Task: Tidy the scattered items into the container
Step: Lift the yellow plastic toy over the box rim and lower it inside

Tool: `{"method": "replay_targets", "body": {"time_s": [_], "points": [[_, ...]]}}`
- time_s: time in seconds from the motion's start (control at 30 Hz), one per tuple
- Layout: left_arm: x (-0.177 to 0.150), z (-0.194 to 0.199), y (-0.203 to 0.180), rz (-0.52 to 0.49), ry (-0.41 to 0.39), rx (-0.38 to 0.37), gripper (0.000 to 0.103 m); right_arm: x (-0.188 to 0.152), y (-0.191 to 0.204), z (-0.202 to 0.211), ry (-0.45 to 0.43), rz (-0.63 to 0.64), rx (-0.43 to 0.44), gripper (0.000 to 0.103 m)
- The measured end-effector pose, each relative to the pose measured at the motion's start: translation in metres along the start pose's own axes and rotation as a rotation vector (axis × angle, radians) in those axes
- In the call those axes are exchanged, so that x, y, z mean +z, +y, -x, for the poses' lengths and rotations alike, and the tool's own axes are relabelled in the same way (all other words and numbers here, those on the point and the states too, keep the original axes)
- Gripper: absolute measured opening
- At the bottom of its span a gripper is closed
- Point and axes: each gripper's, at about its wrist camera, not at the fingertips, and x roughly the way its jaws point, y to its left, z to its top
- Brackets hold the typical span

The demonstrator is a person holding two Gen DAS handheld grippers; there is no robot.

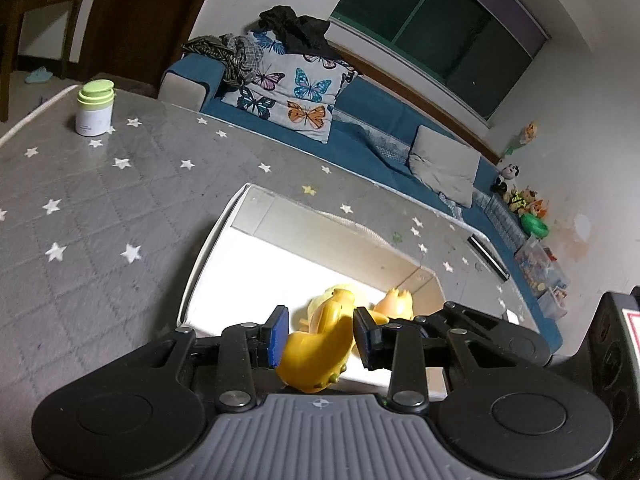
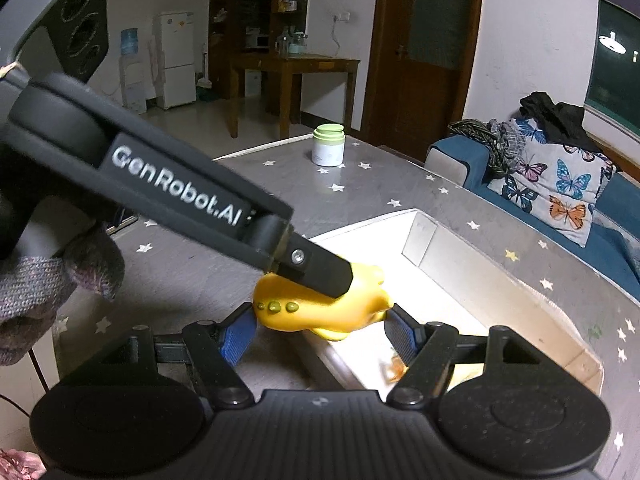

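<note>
held the yellow toy [image 1: 316, 354] pinched in the left claw [image 1: 321, 336], over the near rim of the white box [image 1: 208, 256]. long axis ran 5 to 11 o'clock. right claw [image 2: 320, 330] spread around it, gripping nothing.

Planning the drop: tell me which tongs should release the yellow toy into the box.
Left. The left tongs grip the yellow toy between their pads, over the white box near its edge. The right tongs only straddle the toy, open and not gripping it.
</note>
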Motion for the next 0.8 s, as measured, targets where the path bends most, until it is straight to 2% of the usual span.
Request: {"method": "replay_targets", "body": {"time_s": [0.33,0.8], "points": [[0.024,-0.044,-0.002,0.001,0.043,-0.013,0.036,0.008,-0.034,-0.032,0.056,0.002,0.015,0.071],[0.039,-0.086,0.020,0.044,0.089,0.036,0.036,0.016,-0.070,-0.078,0.145,0.002,0.077,0.071]]}}
